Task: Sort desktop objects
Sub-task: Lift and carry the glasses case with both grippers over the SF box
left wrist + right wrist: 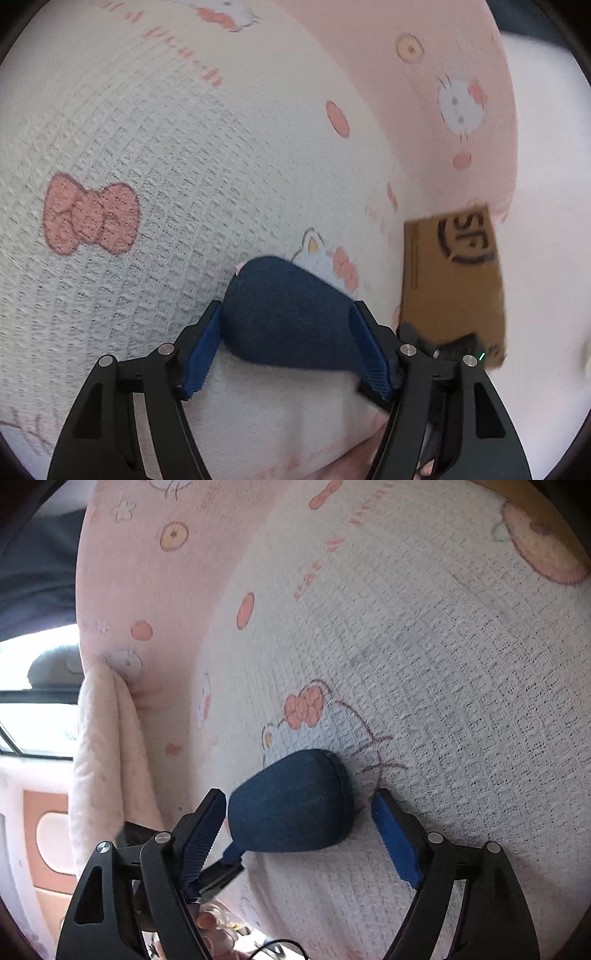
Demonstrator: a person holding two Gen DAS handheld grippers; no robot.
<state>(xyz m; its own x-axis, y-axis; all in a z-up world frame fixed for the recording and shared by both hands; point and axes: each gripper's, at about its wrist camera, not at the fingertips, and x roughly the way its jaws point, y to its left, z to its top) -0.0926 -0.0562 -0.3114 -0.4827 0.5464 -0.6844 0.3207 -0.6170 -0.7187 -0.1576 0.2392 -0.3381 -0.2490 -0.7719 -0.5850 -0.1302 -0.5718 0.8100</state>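
A dark blue pouch (291, 314) is clamped between the blue pads of the left tongs (286, 341), gripped across its wide rounded body so that the soft fabric is squeezed evenly and cannot slip. It is held just over a white waffle cloth (147, 147) printed with pink bows, which covers the counter; whether pouch and cloth touch cannot be told.

In the right wrist view the same pouch (290, 803) sits between the fingers of the right tongs (299, 812), which stand wide: the left pad is close beside it, the right pad is apart. The spread seems meant for a handover or a second grip.

A brown box (452, 284) stands at the cloth's edge, near the pouch, perhaps as the sorting bin.
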